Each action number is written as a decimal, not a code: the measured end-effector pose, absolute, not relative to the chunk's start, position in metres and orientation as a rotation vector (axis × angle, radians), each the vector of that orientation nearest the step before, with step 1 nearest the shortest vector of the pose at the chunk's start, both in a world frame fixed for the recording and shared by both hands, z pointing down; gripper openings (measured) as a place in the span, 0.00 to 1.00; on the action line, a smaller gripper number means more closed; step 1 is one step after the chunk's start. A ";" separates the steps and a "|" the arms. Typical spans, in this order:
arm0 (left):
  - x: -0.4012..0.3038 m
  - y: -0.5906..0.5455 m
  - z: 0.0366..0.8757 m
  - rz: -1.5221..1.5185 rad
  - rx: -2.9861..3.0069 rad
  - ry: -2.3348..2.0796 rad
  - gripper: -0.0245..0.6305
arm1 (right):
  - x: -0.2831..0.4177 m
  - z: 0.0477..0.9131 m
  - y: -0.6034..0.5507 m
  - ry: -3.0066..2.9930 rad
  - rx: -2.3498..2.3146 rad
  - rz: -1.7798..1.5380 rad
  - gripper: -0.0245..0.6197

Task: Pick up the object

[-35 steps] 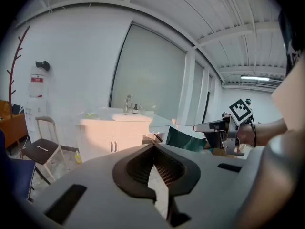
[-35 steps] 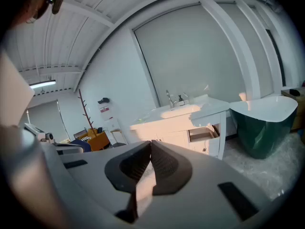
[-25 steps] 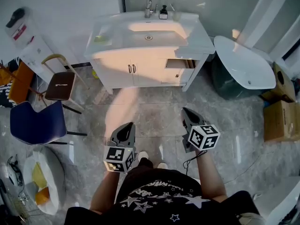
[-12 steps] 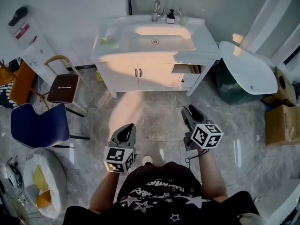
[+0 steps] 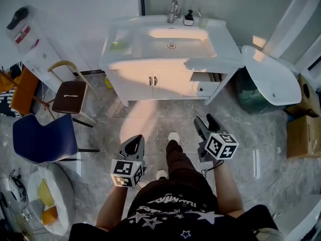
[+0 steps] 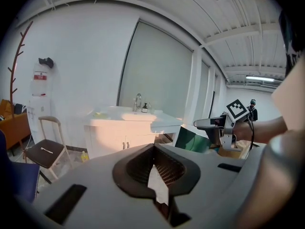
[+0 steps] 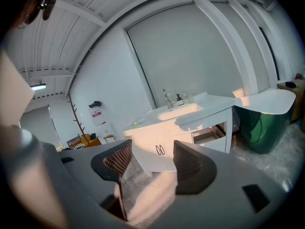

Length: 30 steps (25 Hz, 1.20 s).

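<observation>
A white vanity [image 5: 170, 80] with a sink stands ahead against the wall. A faucet [image 5: 173, 9] and a dark soap bottle [image 5: 189, 18] stand at its back, and a small yellow-green item [image 5: 118, 45] lies on its left counter. Both grippers hang at waist height, well short of it. My left gripper [image 5: 133, 143] [image 6: 154, 151] is shut with nothing in it. The jaws of my right gripper [image 5: 204, 119] [image 7: 152, 161] are opening, and only floor and the vanity [image 7: 176, 128] show between them. In the left gripper view the right gripper [image 6: 214, 124] shows at the right.
A vanity drawer [image 5: 203, 77] hangs open at the right. A brown chair [image 5: 70, 95] and a blue chair [image 5: 42, 137] stand at the left. At the right are a white basin on a green base [image 5: 271, 74] and cardboard boxes [image 5: 303, 134]. My leg [image 5: 175, 154] steps between the grippers.
The person has walked toward the vanity, which now sits nearer. The right gripper's jaws have spread apart. A leg has swung forward between the grippers.
</observation>
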<state>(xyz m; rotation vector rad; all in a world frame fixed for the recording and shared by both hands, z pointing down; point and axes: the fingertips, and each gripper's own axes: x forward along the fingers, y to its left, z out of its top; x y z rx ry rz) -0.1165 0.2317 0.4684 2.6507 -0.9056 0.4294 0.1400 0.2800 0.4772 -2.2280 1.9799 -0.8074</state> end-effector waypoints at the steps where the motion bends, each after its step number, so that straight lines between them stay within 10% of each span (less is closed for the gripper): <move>1: -0.117 0.224 0.470 0.427 2.644 -0.920 0.06 | 0.141 0.480 0.271 1.993 -2.225 -0.811 0.45; 30: -0.024 -0.079 0.470 0.472 2.447 -1.317 0.06 | 0.248 0.500 -0.107 2.304 -1.877 -0.923 0.45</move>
